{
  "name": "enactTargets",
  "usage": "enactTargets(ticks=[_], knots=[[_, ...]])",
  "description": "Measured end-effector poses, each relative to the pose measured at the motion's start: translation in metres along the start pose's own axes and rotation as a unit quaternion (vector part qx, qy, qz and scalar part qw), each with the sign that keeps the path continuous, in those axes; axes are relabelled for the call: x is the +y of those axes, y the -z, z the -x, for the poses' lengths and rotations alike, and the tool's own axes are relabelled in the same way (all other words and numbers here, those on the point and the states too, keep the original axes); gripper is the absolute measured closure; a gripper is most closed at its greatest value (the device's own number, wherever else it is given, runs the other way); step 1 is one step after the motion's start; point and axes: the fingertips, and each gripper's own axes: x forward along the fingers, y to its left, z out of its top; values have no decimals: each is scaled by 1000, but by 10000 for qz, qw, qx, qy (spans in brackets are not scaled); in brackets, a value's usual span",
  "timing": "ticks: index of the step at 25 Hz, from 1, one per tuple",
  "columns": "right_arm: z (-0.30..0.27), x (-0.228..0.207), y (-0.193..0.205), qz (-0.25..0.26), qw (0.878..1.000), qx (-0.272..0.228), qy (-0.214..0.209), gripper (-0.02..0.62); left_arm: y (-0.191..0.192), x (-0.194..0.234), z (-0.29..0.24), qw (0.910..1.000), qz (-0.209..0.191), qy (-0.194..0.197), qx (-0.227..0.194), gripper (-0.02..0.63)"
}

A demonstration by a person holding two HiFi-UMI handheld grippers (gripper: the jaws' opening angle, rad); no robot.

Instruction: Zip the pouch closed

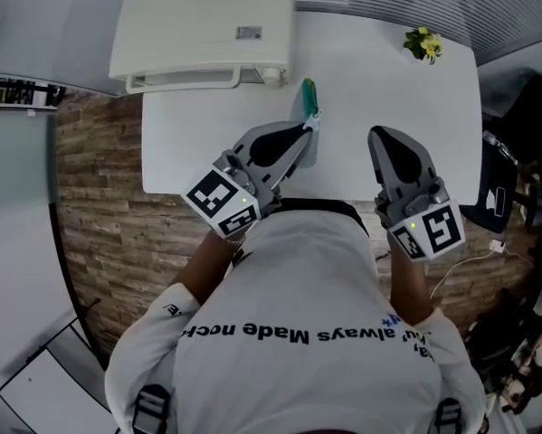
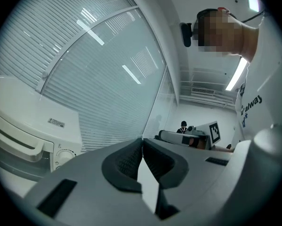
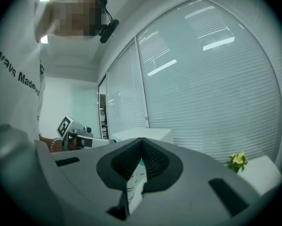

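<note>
Pouch (image 1: 308,98) sits just past the left claw (image 1: 316,121). It and the right claw (image 1: 381,136) are closed, holding nothing. Best open both, hold one end, and pull the zipper slowly.

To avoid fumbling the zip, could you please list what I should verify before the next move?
1. Pouch lying on the table: ok.
2. Left gripper at the pouch: ok, tips by its edge.
3. Left gripper pinching the pouch: cannot tell; its jaws are together.
4. Right gripper on the zipper pull: not ok; shut, apart from the pouch.
5. Zipper open or closed: cannot tell, too small.
</note>
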Motion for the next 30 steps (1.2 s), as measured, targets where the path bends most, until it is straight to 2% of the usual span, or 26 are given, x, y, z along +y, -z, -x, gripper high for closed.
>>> enactTargets(ticks=[8,16,21,27,30], knots=[[-17,11,10,-451,9966,157,-664,588,8,-7,-8,9993,-52,333,141,578],[-22,21,27,-1129,9858,262,-1217,508,14,-18,-8,9959,-292,800,296,578],[-22,22,32,-2171,9621,72,-1650,473,18,-26,-8,9920,-328,1142,425,578],[-22,24,37,-2808,9398,-37,-1948,436,19,-34,-8,9887,-368,1368,493,578],[-23,26,33,-3294,9181,-216,-2192,427,19,-36,-9,9875,-349,1455,497,578]])
